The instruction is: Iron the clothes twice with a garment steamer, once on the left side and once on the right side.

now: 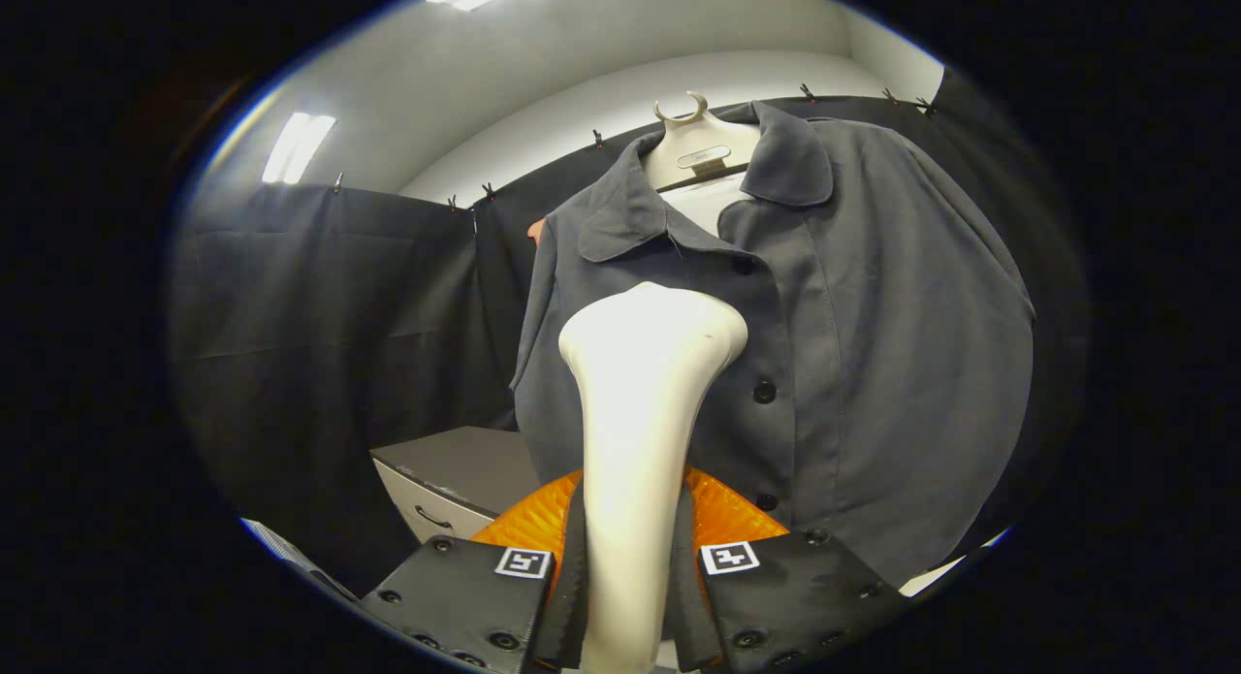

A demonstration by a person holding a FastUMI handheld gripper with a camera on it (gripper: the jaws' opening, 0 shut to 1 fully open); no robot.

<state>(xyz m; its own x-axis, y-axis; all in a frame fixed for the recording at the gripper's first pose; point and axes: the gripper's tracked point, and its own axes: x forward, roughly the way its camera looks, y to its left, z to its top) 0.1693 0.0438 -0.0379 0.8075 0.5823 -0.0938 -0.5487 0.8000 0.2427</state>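
Gripper (628, 596) clamped on steamer (648, 383) handle, both fingers pressing. Head raised before shirt (873, 364) on hanger (690, 141), left of placket, by upper buttons. Risk: snagging a button, or slipping handle if grip loosens.

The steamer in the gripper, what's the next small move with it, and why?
Probably ease the steamer forward and toward one front panel of the shirt. The gripper is shut on its handle, and its head sits by the button placket, near the middle of the hanging shirt, not yet on either side.
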